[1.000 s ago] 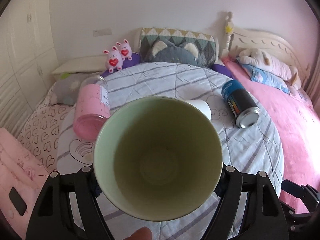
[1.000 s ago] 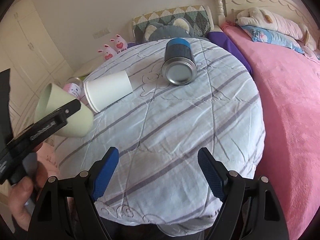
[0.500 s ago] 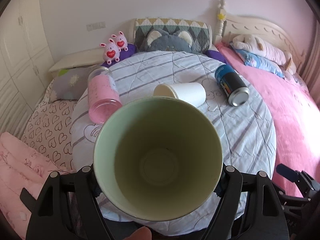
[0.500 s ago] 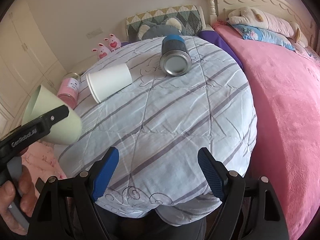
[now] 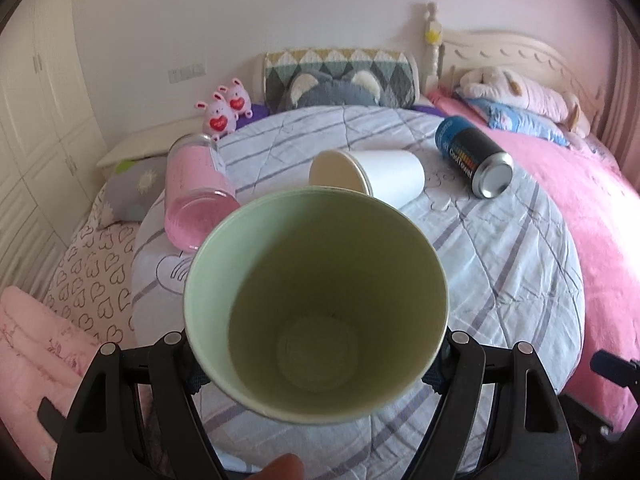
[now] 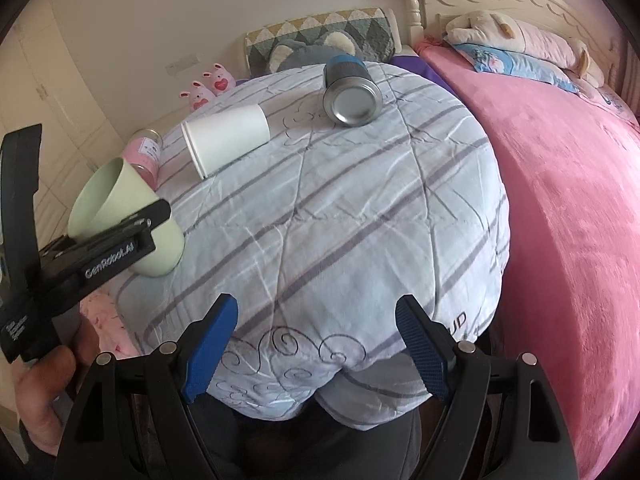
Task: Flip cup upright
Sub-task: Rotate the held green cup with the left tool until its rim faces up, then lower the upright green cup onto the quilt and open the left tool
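Pink bottle (image 5: pixel 198 188): lies on its side at the left edge of the striped quilt (image 5: pixel 500 264), its clear base toward the camera; in the right wrist view it shows only partly (image 6: pixel 145 152) behind the green cup.
Green cup (image 5: pixel 316 312): clamped in the left gripper (image 5: pixel 316 364), mouth facing the left wrist camera so the inside and its round bottom are plain to see. From the right wrist view the green cup (image 6: pixel 120 196) is tilted, mouth up and to the left, its base at the quilt's left edge; whether it touches the cloth I cannot tell.
Left gripper: closed on the green cup, one black finger across the cup's side in the right wrist view (image 6: pixel 116 248); the person's hand (image 6: pixel 44 380) holds its handle.
White paper cup (image 5: pixel 368 176): lies on its side on the quilt behind the green cup, mouth to the left, apart from both grippers (image 6: pixel 226 136).
Blue-and-black can (image 5: pixel 474 162): lies on its side to the right of the white paper cup, metal end toward the camera (image 6: pixel 352 92).
Right gripper (image 6: pixel 318 352): blue-padded fingers spread wide, holding nothing, over the near edge of the quilt.
Pink blanket (image 6: pixel 568 208): covers the bed to the right of the quilt.
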The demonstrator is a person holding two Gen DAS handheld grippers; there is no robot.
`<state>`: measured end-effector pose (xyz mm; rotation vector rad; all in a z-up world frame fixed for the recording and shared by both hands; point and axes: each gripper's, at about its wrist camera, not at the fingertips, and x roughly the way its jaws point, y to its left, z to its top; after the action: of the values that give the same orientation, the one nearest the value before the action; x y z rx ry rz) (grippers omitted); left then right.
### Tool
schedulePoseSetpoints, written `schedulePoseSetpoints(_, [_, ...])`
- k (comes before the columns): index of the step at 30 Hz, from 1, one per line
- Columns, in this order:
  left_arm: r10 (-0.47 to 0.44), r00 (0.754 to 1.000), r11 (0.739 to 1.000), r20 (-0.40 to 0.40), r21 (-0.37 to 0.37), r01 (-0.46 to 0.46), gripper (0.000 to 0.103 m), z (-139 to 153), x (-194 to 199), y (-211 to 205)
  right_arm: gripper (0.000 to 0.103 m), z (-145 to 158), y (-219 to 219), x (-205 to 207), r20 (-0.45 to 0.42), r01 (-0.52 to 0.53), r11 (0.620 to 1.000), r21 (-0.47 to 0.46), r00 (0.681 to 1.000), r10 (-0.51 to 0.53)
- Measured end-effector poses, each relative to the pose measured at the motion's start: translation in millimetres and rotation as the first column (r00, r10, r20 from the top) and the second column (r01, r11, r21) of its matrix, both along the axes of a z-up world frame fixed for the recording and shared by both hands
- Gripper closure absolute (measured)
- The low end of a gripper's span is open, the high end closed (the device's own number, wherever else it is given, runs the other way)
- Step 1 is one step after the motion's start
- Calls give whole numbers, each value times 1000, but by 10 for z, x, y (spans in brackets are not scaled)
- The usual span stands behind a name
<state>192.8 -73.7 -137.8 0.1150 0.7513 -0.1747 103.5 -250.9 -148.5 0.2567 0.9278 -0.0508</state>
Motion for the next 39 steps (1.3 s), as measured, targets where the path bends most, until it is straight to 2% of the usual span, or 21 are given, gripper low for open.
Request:
schedulePoseSetpoints(5, [-28,995,1000,97,14,27,24,-39,-17,-28,21,-20,61,-76,-7,14,1000,-21,1000,-14])
schedulePoseSetpoints(10, [-58,976,997,211,65,46,23,-113,-60,-105,21,-22,113,-107,-15,25,999,-48,1000,-26])
schedulePoseSetpoints(16, [-62,969,997,241,52,51,16,-128,-37,-72,21,12,173,-117,-14,25,997,-68,1000,-26])
schedulePoseSetpoints(20, [-53,959,998,277,54,40,5,-132,-64,-63,21,21,212,-107,-17,18,997,-75,1000,-19])
schedulePoseSetpoints(22, [-51,952,998,302,60,35,5,-129,-92,-65,21,28,220,-110,-16,17,997,-79,1000,-18])
schedulePoseSetpoints(33, [-45,956,998,291,53,31,3,-62,-159,-36,21,136,225,-184,12,22,996,-81,1000,-21])
schedulePoseSetpoints(39, [-29,963,1000,268,10,27,1,253,-464,165,21,355,207,-330,92,30,997,-68,996,-24])
